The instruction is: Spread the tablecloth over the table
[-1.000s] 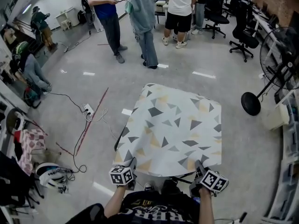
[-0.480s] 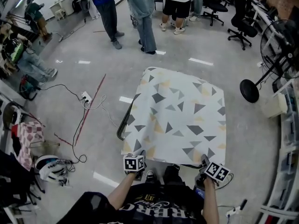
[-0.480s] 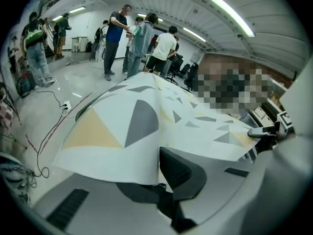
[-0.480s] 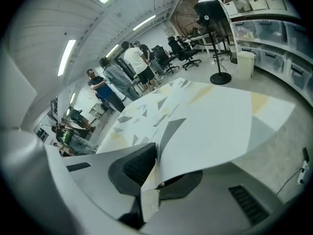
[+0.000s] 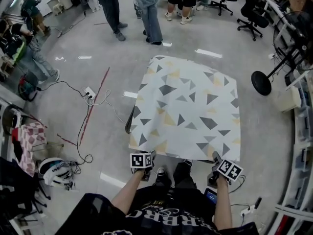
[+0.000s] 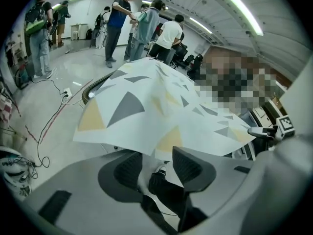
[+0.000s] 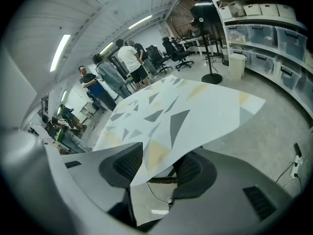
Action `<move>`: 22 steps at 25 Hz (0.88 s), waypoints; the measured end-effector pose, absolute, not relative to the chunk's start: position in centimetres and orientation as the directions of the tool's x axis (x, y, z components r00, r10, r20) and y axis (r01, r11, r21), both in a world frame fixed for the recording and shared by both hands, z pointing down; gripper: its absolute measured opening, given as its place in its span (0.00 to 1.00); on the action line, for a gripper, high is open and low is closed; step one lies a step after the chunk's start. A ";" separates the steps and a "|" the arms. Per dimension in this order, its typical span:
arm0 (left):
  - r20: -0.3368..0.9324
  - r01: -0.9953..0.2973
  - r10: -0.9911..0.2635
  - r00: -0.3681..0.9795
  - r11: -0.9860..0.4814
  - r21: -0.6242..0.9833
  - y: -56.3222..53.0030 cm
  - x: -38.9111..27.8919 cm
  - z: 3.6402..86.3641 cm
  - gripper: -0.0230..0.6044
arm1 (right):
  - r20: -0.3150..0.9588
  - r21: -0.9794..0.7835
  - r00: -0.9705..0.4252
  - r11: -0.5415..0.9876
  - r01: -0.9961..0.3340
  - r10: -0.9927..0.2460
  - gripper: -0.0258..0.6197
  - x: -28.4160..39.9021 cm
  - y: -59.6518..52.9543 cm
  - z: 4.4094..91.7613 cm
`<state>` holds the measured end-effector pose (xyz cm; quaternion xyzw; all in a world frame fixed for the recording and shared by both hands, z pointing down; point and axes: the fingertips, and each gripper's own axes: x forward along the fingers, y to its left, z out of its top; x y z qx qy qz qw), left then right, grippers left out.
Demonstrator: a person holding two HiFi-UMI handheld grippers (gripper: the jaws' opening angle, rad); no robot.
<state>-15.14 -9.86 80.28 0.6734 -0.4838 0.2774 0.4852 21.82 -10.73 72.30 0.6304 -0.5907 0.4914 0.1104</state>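
Note:
A white tablecloth (image 5: 186, 106) with grey and yellow triangles lies spread over the table; only a dark table edge (image 5: 129, 126) shows at its left. My left gripper (image 5: 150, 155) is at the near left corner of the cloth and my right gripper (image 5: 215, 156) at the near right corner. The left gripper's (image 6: 156, 163) jaws have just been opening, and a strip of the cloth's (image 6: 146, 102) edge hangs loose between the parted pads. The right gripper's (image 7: 159, 165) jaws have also been opening. The cloth's (image 7: 181, 106) corner lies slack between its pads.
Several people (image 5: 149, 9) stand on the floor beyond the table. A standing fan (image 5: 266, 77) and shelving (image 5: 303, 131) are on the right, office chairs (image 5: 254, 13) at the back right. A power strip with cables (image 5: 89, 93) and a helmet (image 5: 51, 169) lie at left.
Both grippers have sunk with the cloth's near edge, which now droops over the table's near side. Both pairs of jaws have parted and no longer pinch the corners.

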 end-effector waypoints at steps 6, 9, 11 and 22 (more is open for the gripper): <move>0.831 -0.912 -0.383 0.404 -0.097 0.399 -8.0 -14.5 80.4 0.35 | 0.772 -0.432 -0.156 -0.329 -0.840 -0.616 0.41 21.7 -7.5 73.8; 0.814 -0.905 -0.397 0.424 -0.149 0.399 -7.7 -14.0 79.4 0.35 | 0.763 -0.445 -0.163 -0.326 -0.834 -0.626 0.39 21.3 -5.9 73.6; 0.798 -0.898 -0.412 0.440 -0.182 0.401 -7.8 -13.6 78.6 0.35 | 0.749 -0.454 -0.168 -0.312 -0.835 -0.642 0.38 20.9 -5.4 73.0; 0.664 -0.849 -0.533 0.525 -0.386 0.361 -8.3 -11.9 71.3 0.33 | 0.583 -0.553 -0.297 -0.102 -0.827 -0.756 0.29 15.0 -6.1 66.4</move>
